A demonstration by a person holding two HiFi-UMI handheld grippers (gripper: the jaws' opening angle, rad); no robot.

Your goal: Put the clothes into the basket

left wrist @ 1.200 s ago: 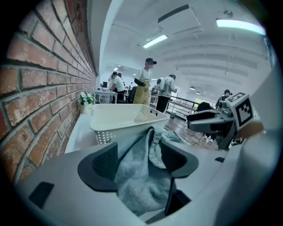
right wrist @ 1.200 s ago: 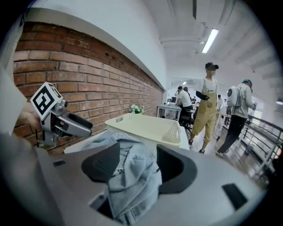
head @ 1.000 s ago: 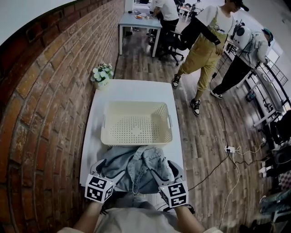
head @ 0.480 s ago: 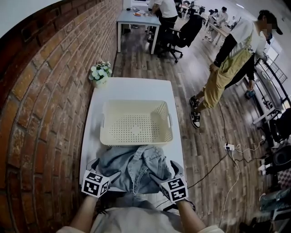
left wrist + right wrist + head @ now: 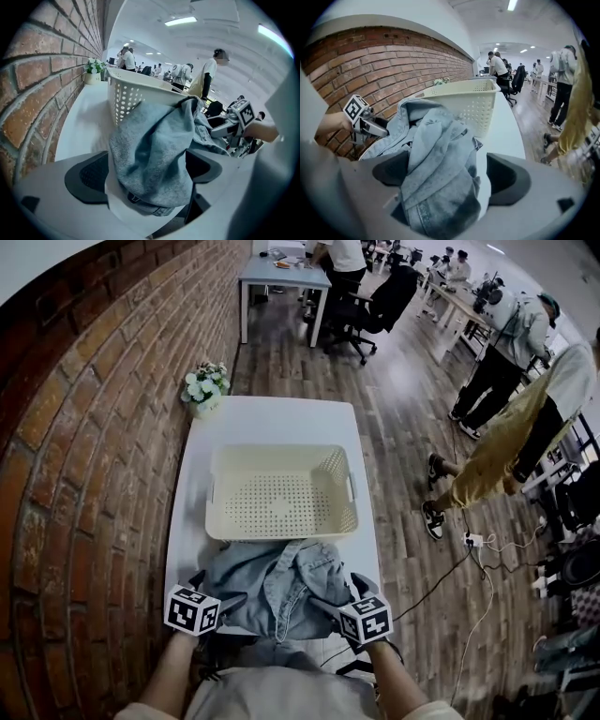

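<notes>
The left gripper [image 5: 220, 589] and the right gripper [image 5: 339, 594] had just opened wide, with folds of the denim jacket [image 5: 277, 582] lying loose between their jaws. The jacket lay just beside the basket [image 5: 281, 451].

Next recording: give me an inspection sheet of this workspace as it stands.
Surface: white table, set along a brick wall.
Job's things: cream perforated basket, empty; denim jacket bunched at the table's near edge beside the basket's near wall, not in it.
Clutter: potted flowers at the far corner.
Grippers: left hand-held gripper and right hand-held gripper open, jaws just been opening, denim between each pair.
Cables: power strip and leads on the floor, right.
Surroundings: people walking; desks and chairs beyond.
</notes>
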